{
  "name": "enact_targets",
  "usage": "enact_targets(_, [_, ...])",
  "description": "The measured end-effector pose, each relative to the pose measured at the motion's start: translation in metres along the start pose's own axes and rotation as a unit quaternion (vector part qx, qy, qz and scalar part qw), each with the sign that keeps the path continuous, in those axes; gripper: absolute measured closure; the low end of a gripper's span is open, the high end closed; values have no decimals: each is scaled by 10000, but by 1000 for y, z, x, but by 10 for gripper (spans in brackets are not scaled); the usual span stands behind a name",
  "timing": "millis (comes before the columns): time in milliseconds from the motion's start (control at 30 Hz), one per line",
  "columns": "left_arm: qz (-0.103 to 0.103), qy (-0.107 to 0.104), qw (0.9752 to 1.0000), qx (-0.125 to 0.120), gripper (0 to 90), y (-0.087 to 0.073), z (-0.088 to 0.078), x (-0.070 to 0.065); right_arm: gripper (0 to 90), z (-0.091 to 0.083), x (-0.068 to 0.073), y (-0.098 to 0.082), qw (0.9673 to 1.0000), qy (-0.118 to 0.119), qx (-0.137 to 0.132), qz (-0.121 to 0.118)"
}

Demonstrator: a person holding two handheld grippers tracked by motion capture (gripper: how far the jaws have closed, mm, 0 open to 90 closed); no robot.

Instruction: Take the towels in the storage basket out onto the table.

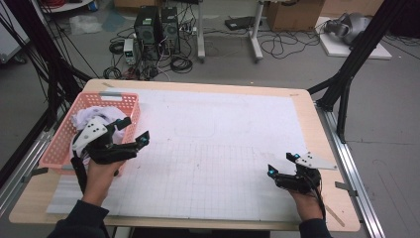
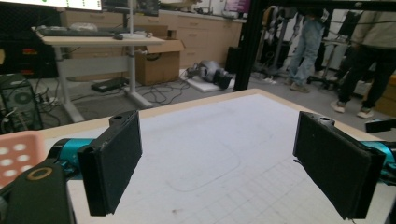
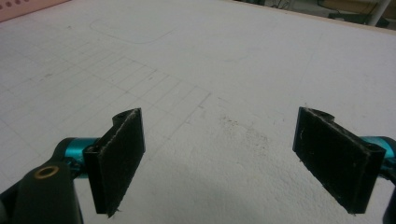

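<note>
A pink plastic basket (image 1: 63,139) with white cloth (image 1: 91,116) in it stands at the table's left edge. My left gripper (image 1: 134,130) hovers open just right of the basket, its jaws wide apart with nothing between them (image 2: 229,163). My right gripper (image 1: 282,164) rests low over the white gridded mat (image 1: 213,148) near the front right, also open and empty (image 3: 233,163). A corner of the pink basket (image 2: 16,149) shows at the left of the left gripper view.
The wooden table (image 1: 317,129) carries the white mat with a faint rounded outline (image 1: 195,126) drawn mid-table. Black frame posts (image 1: 356,54) stand at the right, cables and computer towers (image 1: 156,27) on the floor behind. People stand far off (image 2: 308,42).
</note>
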State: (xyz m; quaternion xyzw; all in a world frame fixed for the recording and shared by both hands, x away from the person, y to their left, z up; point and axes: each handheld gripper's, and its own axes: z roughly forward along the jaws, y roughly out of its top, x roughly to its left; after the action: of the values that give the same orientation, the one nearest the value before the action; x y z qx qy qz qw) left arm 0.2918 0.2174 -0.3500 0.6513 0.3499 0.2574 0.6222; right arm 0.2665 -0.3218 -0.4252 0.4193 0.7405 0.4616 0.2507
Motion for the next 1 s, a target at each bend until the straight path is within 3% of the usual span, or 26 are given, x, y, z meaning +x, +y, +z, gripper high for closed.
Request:
enact_targets(333, [-29,614,9972,432,158,18,-18,46,154,0,0,0,10000,-7,21,25])
enact_targets(467, [-102,929,9934,668,158,20,-23,66,154,0,0,0,10000,-13,21,33])
enact_targets(500, [-118,1025,9919,742,158,20,-24,71,154,0,0,0,10000,-11,20,31])
enact_targets(533, [-157,1198,9887,882,158,19,-27,82,155,0,0,0,10000,-8,24,47])
enact_targets(567, [-157,1198,9887,882,158,19,-27,82,154,0,0,0,10000,-14,28,21])
enact_targets(600, [-151,1325,9866,944,158,18,-27,86,154,1,0,0,10000,-12,27,30])
enact_targets(633, [-146,1556,9815,1105,158,16,-28,95,154,1,0,0,10000,-2,48,46])
enact_targets(667, [-146,1556,9815,1105,161,16,-28,95,154,1,0,0,10000,6,42,24])
enact_targets(700, [-193,1738,9759,1306,162,13,-28,104,154,1,0,0,10000,3,40,19])
enact_targets(733, [-193,1738,9759,1306,163,13,-28,104,154,1,0,0,10000,8,47,28])
enact_targets(767, [-220,1772,9739,1403,165,11,-27,107,154,1,1,0,10000,1,47,36])
enact_targets(800, [-201,1885,9678,1654,166,7,-24,112,154,1,1,0,10000,4,51,35])
enact_targets(833, [-201,1885,9678,1654,167,7,-24,112,155,1,1,0,10000,3,49,35])
enact_targets(867, [-188,1906,9648,1800,172,5,-22,115,154,1,1,0,10000,3,54,40])
enact_targets(900, [-251,1981,9574,2085,173,-1,-18,120,154,1,1,0,10000,9,47,34])
enact_targets(933, [-251,1981,9574,2085,173,-1,-18,120,154,1,1,0,10000,2,53,41])
enact_targets(967, [-392,2007,9515,2299,172,-8,-15,127,154,1,1,0,10000,11,60,50])
enact_targets(1000, [-392,2007,9515,2299,171,-8,-15,127,154,1,1,0,10000,6,60,47])
